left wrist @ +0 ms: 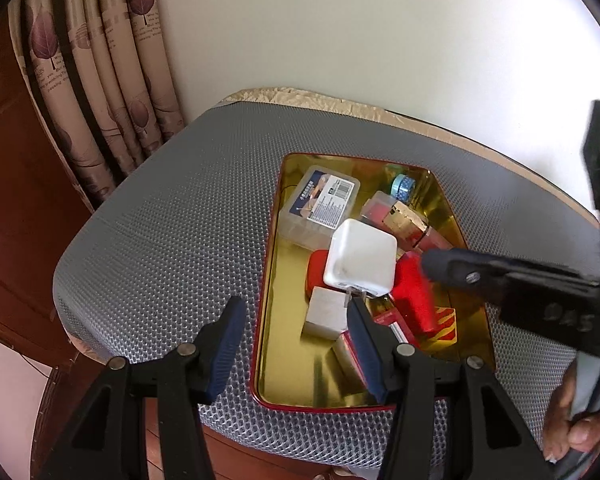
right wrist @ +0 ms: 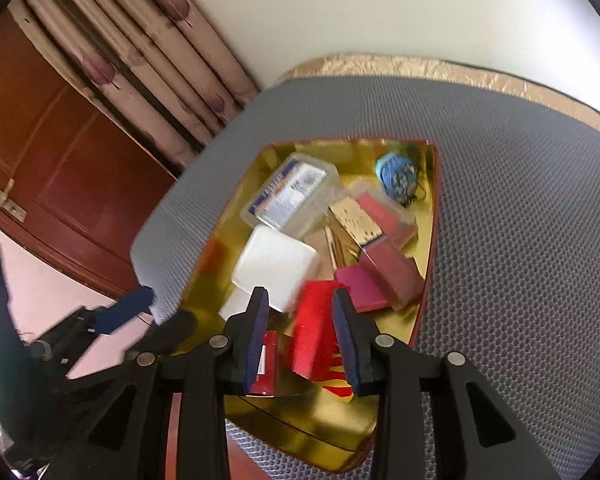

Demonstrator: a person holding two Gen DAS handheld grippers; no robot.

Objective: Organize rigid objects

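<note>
Gold-lined tin [left wrist: 296, 380] with a red rim sits on a gray dimpled mat [left wrist: 160, 240], toward the mat's right half. Wide bare mat to the tin's left and beyond its far edge; a strip of gold cloth [left wrist: 320, 98] shows past the mat's far edge, then white wall. Curtain [left wrist: 112, 80] and brown wooden door [right wrist: 60, 160] off to the left.

Left gripper [left wrist: 296, 352] hangs over the tin's near-left edge, jaws spread wide, nothing between them. Its left finger is over mat, its right finger over the tin interior.

Right gripper [right wrist: 300, 336] reaches in from the right, over the tin's near half. A red box [right wrist: 312, 332] stands between its 2 pads; the view is blurred, so I cannot tell whether the pads press it or merely flank it. In the left view the gripper's tip lies against this red box [left wrist: 414, 296].

Tin contents are crowded:
- clear plastic case [left wrist: 320, 204] with a printed label, far-left corner
- blue tape roll [left wrist: 402, 186], far-right corner
- white charger block [left wrist: 360, 264], tilted, resting on other items at center
- gray cube [left wrist: 326, 316], just near of the charger
- gold-and-pink boxes [right wrist: 376, 240] along the right wall

Bare gold floor remains only along the tin's left wall and near edge.
</note>
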